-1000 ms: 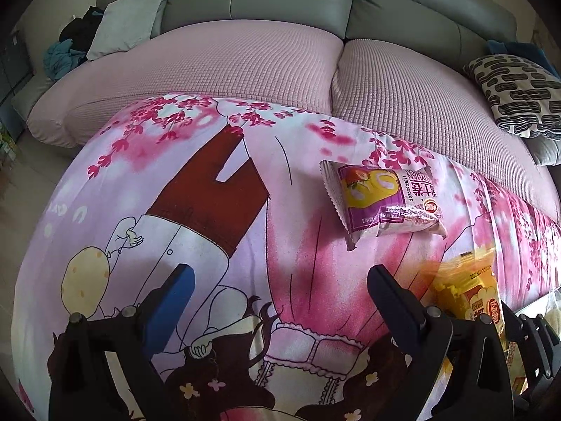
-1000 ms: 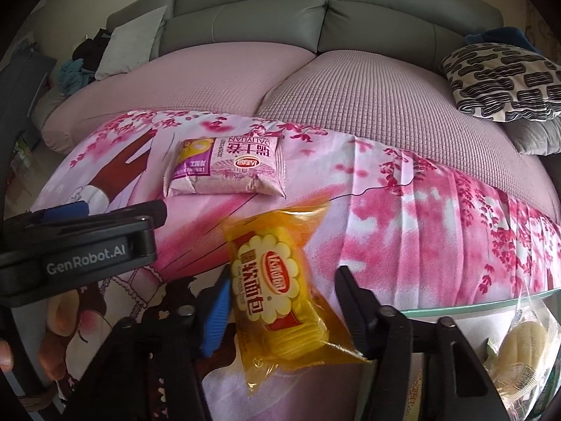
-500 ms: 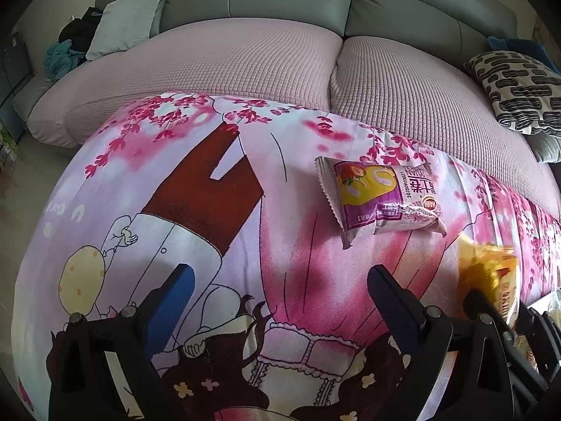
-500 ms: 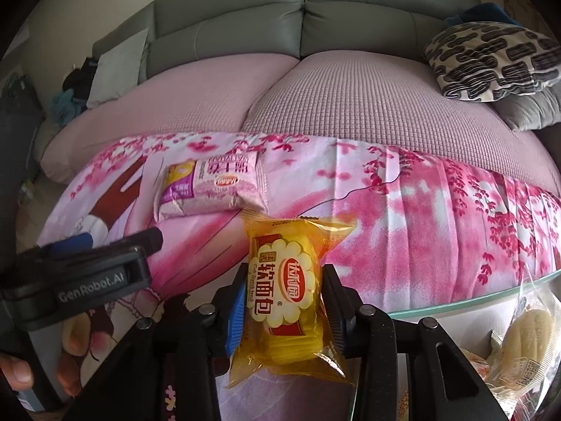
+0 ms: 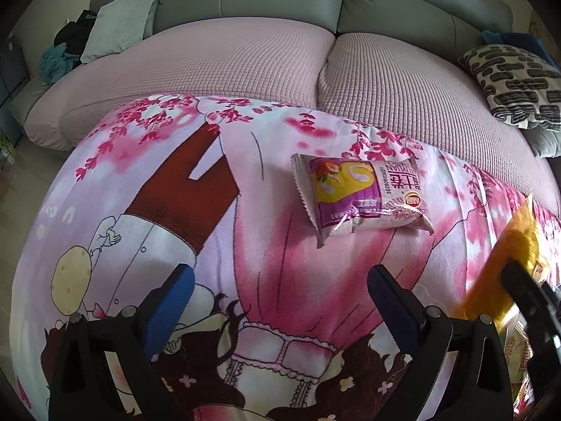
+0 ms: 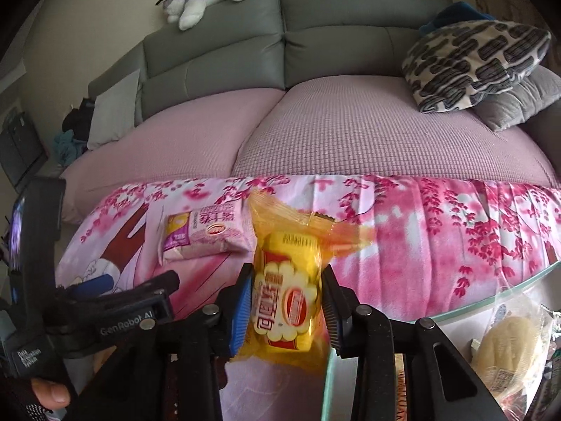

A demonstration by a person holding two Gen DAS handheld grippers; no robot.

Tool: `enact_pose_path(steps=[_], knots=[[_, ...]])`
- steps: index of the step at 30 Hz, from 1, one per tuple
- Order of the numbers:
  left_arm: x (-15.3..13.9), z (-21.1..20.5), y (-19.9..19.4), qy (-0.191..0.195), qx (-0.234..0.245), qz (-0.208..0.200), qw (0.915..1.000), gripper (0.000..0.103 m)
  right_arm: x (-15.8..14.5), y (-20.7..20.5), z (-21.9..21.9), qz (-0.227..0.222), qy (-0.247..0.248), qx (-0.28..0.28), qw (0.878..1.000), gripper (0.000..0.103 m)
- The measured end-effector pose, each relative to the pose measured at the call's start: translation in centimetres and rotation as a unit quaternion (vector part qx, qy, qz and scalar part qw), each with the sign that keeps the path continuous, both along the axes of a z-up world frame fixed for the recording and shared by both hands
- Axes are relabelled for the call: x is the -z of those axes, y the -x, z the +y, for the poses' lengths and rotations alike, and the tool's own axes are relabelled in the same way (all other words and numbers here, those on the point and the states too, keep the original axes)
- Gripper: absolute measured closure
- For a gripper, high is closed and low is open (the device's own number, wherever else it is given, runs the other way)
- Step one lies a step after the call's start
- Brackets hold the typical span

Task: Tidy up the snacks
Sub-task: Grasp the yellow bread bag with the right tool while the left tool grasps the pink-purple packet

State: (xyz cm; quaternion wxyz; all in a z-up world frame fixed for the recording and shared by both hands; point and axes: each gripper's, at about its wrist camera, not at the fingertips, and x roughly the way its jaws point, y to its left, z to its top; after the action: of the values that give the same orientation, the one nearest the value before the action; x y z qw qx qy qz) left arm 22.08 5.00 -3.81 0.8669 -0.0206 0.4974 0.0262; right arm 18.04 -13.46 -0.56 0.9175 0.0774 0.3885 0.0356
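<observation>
Yellow snack pack (image 6: 285, 301) in right hand-held gripper (image 6: 286, 310)

Both wrist views look down close, sharing the pink packet (image 5: 364, 193)

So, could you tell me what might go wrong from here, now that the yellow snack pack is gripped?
1. The right gripper pinches the yellow bread pack across its soft middle, so the bread may get squashed.
2. The crinkly wrapper could slip from between the pads as it is carried.
3. The pink snack pack lies right beside it on the cloth and could get nudged.
</observation>
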Motion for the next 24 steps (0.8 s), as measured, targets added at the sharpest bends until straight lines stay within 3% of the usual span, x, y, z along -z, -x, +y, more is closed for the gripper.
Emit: enact_pose_path(steps=[8,11,15,20,22,24], knots=[[0.1,-1.0,-1.0,-0.017,0.017,0.008,0.9997,0.004,0.1,-0.4,-2.3,0.004,-0.028,0.017,0.999,0.064],[0.3,-2.2,-2.3,-0.061,0.054,0.015,0.9966,0.004,0.0,-0.3,-2.4,0.004,-0.031,0.016,0.999,0.064],[0.2,-4.1,-3.7,-0.130,0.119,0.015,0.9843,0.004,0.1,-0.3,-2.6,0.006,-0.037,0.016,0.999,0.064],[0.6,-7.0,-4.5,-0.215,0.209,0.010,0.9540,0.004,0.2,-0.3,-2.9,0.009,-0.042,0.018,0.999,0.064],[0.9,-7.9,-4.8,-0.230,0.242,0.010,0.9423,0.004,0.3,-0.4,-2.9,0.010,-0.043,0.018,0.999,0.064],[1.2,-8.3,-5.3,-0.222,0.265,0.018,0.9381,0.004,0.4,-0.4,-2.9,0.012,-0.044,0.019,0.999,0.064]])
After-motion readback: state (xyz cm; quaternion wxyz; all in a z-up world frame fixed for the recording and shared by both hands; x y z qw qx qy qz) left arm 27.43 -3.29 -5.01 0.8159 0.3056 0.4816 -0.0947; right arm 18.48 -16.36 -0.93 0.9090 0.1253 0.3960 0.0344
